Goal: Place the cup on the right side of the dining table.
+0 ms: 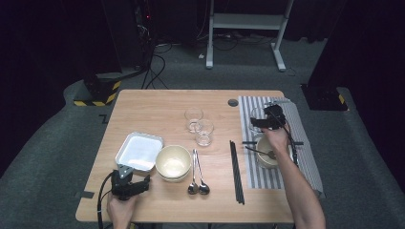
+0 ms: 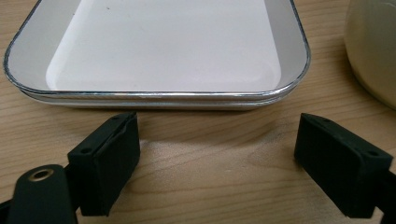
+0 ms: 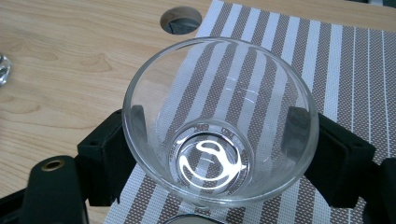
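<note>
Clear drinking glass [image 3: 219,126] sits clamped between my right gripper's [image 3: 219,154] jaws over the striped placemat [image 3: 345,60]; I'd lower it level before releasing, while my left gripper [image 2: 217,158] idles open beside the tray [image 2: 154,100].

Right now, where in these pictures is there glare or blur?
Right gripper view: bright glare curls in the bottom of the glass, otherwise sharp. Left gripper view: the tray rim glints; the near jaws look slightly soft. High view: the table is lit evenly, its surroundings dark.
</note>
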The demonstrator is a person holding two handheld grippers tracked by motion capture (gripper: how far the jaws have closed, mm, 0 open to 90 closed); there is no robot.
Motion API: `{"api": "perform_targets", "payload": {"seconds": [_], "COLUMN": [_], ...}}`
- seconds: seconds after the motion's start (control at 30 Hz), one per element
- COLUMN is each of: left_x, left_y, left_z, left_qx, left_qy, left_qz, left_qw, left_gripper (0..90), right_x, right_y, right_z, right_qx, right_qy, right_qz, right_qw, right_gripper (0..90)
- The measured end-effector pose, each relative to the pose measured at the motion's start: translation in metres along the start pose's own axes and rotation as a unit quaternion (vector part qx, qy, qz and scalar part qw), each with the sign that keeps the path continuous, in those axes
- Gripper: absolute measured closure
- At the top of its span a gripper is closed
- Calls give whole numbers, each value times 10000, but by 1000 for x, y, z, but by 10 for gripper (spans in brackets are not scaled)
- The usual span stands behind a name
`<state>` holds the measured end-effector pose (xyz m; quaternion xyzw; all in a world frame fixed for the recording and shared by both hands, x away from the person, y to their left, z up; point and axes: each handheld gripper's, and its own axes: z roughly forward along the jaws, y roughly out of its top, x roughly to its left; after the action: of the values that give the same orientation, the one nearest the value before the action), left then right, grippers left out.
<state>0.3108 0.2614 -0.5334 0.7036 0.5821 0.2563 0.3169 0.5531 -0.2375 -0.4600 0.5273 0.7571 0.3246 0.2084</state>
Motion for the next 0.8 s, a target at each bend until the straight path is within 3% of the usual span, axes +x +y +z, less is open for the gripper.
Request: {"api": "perform_targets", "payload": {"seconds": [0.53,0.8], "left_x": [0,0], "left_y": [0,0], "left_z": [0,0], "left_qx": [10,1], "left_qy": [15,6], "left_qz": [22,2], "left_qw": [10000,10000], "left_gripper": [146,147], "right_x": [-7,-6], "right_y": [-3,-4], "right_z": [3,4], "right_qx": [158,174], "right_qy": [-203,-196], "right_qz": [121,98], "right_qw": [9996,9996], "right_gripper": [190,188]}}
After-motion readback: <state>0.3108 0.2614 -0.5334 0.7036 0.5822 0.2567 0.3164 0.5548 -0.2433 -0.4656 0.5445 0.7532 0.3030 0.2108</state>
